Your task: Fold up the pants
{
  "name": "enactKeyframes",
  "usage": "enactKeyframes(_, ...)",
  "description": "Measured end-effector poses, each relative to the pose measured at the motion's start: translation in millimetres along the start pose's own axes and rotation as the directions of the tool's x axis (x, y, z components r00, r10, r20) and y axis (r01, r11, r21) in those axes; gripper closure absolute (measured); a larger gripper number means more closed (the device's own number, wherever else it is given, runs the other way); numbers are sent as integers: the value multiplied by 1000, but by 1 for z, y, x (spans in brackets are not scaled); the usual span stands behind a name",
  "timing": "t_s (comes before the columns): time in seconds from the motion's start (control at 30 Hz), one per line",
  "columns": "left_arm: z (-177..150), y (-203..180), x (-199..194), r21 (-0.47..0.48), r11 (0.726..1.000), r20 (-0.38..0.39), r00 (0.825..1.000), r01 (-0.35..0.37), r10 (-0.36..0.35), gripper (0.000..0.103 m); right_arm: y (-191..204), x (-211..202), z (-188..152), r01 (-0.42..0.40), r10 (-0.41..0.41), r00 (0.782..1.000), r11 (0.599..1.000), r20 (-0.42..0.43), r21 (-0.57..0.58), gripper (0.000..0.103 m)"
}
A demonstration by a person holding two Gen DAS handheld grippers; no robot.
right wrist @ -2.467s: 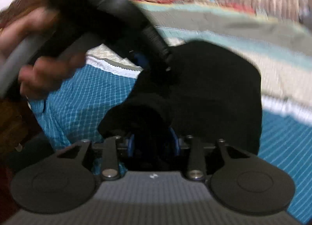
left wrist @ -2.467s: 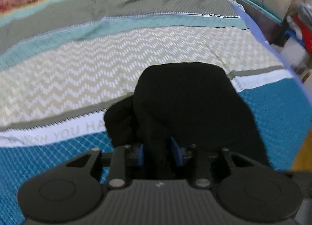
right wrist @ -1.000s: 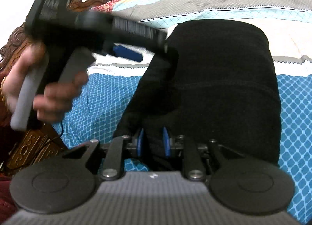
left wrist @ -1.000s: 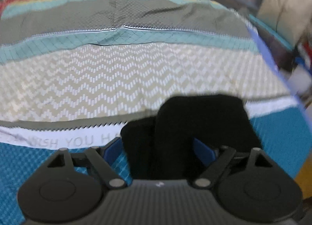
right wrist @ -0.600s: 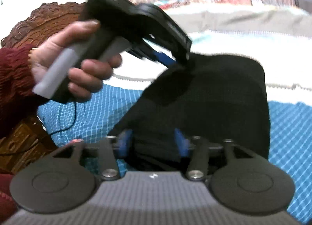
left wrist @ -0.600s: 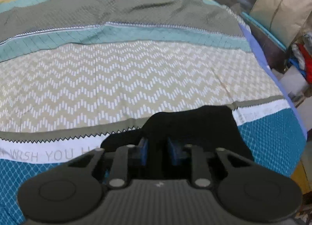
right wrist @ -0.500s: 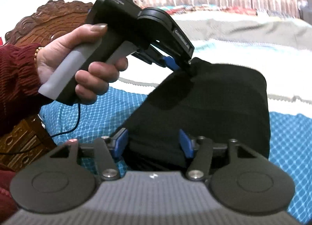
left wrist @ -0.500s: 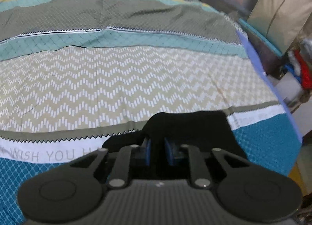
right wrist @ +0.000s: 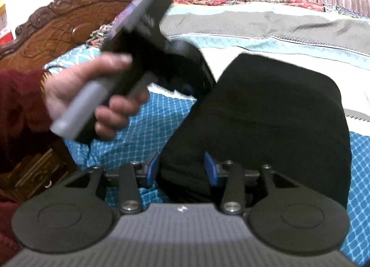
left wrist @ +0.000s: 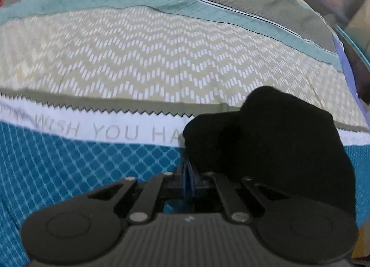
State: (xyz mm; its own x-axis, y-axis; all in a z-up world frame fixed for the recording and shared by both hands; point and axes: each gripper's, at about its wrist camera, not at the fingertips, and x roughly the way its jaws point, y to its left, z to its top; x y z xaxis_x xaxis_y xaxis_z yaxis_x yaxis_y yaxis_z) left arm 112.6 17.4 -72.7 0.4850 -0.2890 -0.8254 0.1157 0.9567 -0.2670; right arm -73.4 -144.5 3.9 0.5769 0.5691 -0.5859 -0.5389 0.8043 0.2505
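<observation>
Left wrist view. The left gripper (left wrist: 188, 174) has its blue pads (left wrist: 187, 178) pressed flat together; no cloth shows between them, so it is closed on nothing. Just right of and touching the fingertips lies the black, soft knit pants (left wrist: 272, 142), already doubled into a thick rounded bundle. The bundle rests on the quilted, striped bedspread (left wrist: 143, 63), straddling the white lettered band and the blue diamond-patterned band. Fabric reads matte and thick, edges rounded, no sharp crease.

Right wrist view. The right gripper (right wrist: 182, 171) has its blue pads standing either side of the near edge of the pants; the jaws are closing, cloth is between them, but whether the pads yet press on it cannot be told with confidence. They look just clear of the fold. The person's left hand (right wrist: 92, 98), in a dark red knit sleeve (right wrist: 20, 109), holds the other tool's grey handle at the bundle's left edge; that part is motion-blurred. A carved brown wooden headboard (right wrist: 57, 26) stands behind it.

Judgement: the fold is nearly complete, and the step in hand is tidying or regripping the bundle. The next move calls for a firm pinch through all layers at the near edge, since thick cloth will spring open if only the top layer is caught.
</observation>
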Motion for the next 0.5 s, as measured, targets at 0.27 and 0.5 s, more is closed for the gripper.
enactKeyframes(0.27,5,7,-52,-7,1000,132,991,21,-20,57,-48,-39,22,31,-57,986,986,154,166,54)
enactKeyframes(0.5,19,-42,-44,153,988,176,983,17,-44,9,-62,-34,27,185,-218,962,963,165,194,51)
